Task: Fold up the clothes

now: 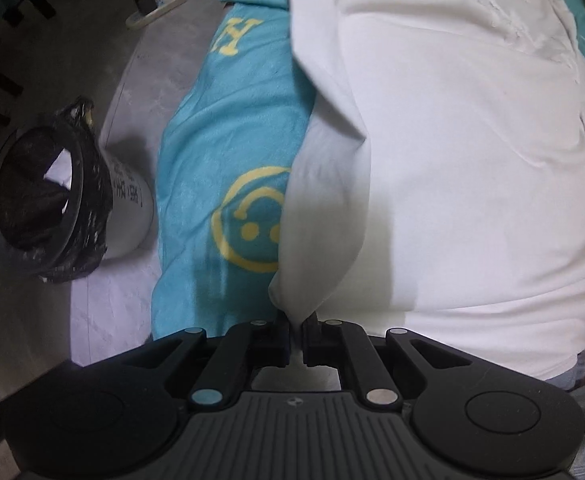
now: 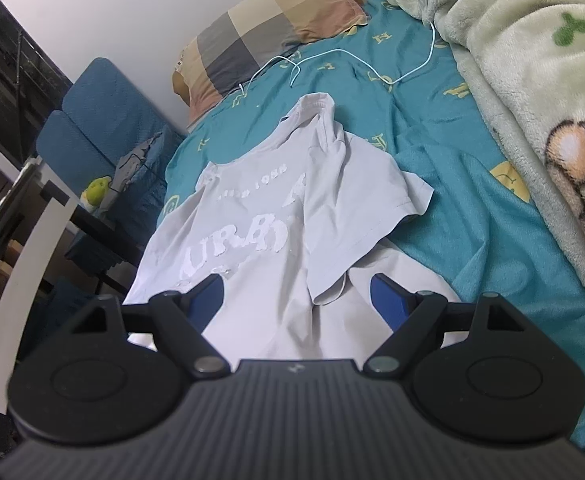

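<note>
The left gripper [image 1: 297,326], low in its frame, has its jaws pinched on the lower corner of the white printed cotton T-shirt [image 1: 452,168], which is spread on the teal bed sheet [image 1: 228,128]. Judged next: carry that corner across evenly. The black-lined bin [image 1: 48,208] stands far left. The right gripper [image 2: 298,300] hovers over the shirt, jaws spread; a white cable [image 2: 352,60] lies beyond.

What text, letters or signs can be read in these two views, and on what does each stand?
"URB": large white print on the white T-shirt, right wrist view; the rest is creased or hidden.
Smaller line above it on the shirt: too blurred to read.
"H": yellow letter, with a yellow smiley sign, on the teal bedsheet.
Dark print on the white bin beside the bed: too small to read.
</note>
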A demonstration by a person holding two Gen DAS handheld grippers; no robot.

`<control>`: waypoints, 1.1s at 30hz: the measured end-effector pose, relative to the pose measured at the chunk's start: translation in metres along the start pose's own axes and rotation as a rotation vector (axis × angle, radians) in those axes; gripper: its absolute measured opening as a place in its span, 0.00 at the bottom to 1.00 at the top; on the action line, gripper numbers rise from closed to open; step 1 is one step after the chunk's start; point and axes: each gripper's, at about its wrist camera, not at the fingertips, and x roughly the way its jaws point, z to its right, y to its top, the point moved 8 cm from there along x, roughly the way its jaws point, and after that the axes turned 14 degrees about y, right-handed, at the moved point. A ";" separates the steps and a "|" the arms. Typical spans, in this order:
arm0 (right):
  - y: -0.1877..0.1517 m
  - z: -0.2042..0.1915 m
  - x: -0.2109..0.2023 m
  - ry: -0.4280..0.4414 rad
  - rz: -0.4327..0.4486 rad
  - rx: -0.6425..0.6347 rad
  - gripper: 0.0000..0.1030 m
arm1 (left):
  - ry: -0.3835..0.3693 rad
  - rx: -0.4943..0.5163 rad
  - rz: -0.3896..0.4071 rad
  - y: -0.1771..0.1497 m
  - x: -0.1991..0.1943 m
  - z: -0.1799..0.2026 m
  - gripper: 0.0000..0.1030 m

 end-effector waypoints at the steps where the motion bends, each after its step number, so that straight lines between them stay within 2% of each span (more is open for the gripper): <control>1: 0.000 0.000 0.000 -0.002 -0.002 -0.006 0.80 | 0.002 -0.003 0.010 0.001 -0.002 0.001 0.07; 3: -0.001 0.000 -0.001 -0.009 -0.003 -0.014 0.80 | 0.007 0.000 0.027 0.002 -0.006 0.004 0.09; 5: 0.000 0.001 -0.001 -0.013 0.000 -0.010 0.80 | 0.016 0.008 0.049 0.005 -0.008 0.007 0.21; 7: 0.000 0.001 -0.002 -0.014 0.004 -0.016 0.80 | 0.020 0.010 0.091 0.007 -0.017 0.003 0.28; 10: 0.001 -0.002 -0.004 -0.027 0.008 -0.047 0.80 | 0.040 0.028 0.175 0.010 -0.038 0.004 0.45; 17: 0.003 -0.008 -0.005 -0.043 0.012 -0.096 0.80 | 0.075 0.058 0.413 0.021 -0.096 0.024 0.68; 25: 0.001 -0.012 -0.007 -0.079 0.012 -0.163 0.80 | -0.015 0.054 0.655 0.046 -0.122 0.091 0.75; 33: 0.007 -0.018 -0.010 -0.112 0.040 -0.237 0.80 | -0.051 0.086 0.799 0.078 -0.110 0.161 0.75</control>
